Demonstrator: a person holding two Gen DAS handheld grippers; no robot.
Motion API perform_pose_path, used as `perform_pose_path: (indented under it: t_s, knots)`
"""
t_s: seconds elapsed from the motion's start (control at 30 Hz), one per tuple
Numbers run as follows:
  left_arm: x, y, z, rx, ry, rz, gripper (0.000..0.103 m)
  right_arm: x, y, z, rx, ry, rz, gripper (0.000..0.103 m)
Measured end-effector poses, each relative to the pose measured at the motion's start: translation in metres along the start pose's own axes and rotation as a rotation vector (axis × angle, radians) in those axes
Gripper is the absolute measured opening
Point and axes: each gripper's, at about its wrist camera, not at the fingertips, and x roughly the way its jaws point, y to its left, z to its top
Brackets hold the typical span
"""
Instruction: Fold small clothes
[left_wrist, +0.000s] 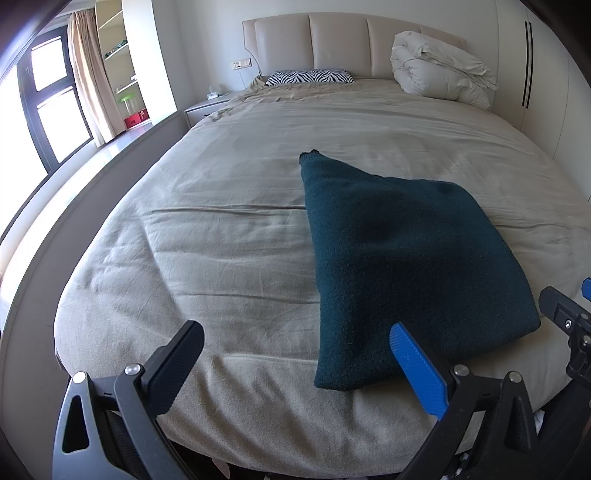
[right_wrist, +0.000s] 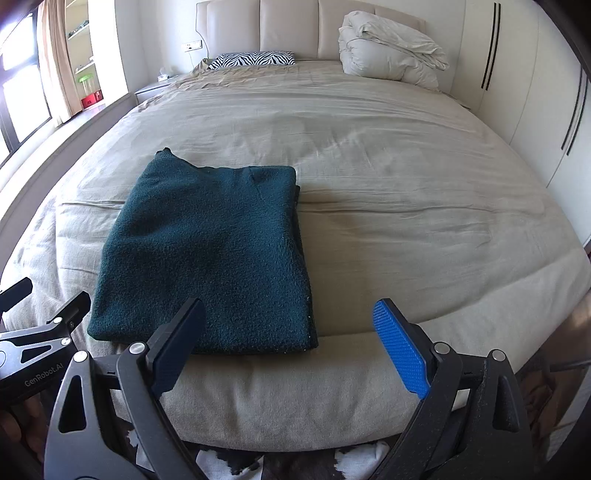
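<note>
A dark teal knitted garment (left_wrist: 399, 258) lies folded into a rough rectangle on the beige bed sheet (left_wrist: 221, 236), near the foot of the bed. One narrow end, like a sleeve or cuff (left_wrist: 312, 157), pokes out at its far left corner. My left gripper (left_wrist: 295, 343) hovers open just left of the garment's near edge, nothing between its fingers. In the right wrist view the same garment (right_wrist: 210, 251) sits left of centre. My right gripper (right_wrist: 291, 321) is open over its near right corner, holding nothing. The left gripper's frame (right_wrist: 40, 332) shows at the left edge.
A zebra-print pillow (left_wrist: 308, 76) and a bundled white duvet (left_wrist: 439, 68) lie by the padded headboard (left_wrist: 340, 44). A nightstand (left_wrist: 207, 107), shelves and a window are on the left; wardrobe doors (right_wrist: 517, 92) on the right. A black-and-white rug (right_wrist: 280, 461) lies below the bed's foot.
</note>
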Motion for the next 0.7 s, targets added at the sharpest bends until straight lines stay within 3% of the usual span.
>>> perform_pose_path:
  t_s: [0.7]
  knots:
    - [0.0005, -0.0001, -0.0006, -0.001, 0.004, -0.002, 0.103, 0.0001, -0.0009, -0.0013, 0.000, 0.003, -0.001, 0.093]
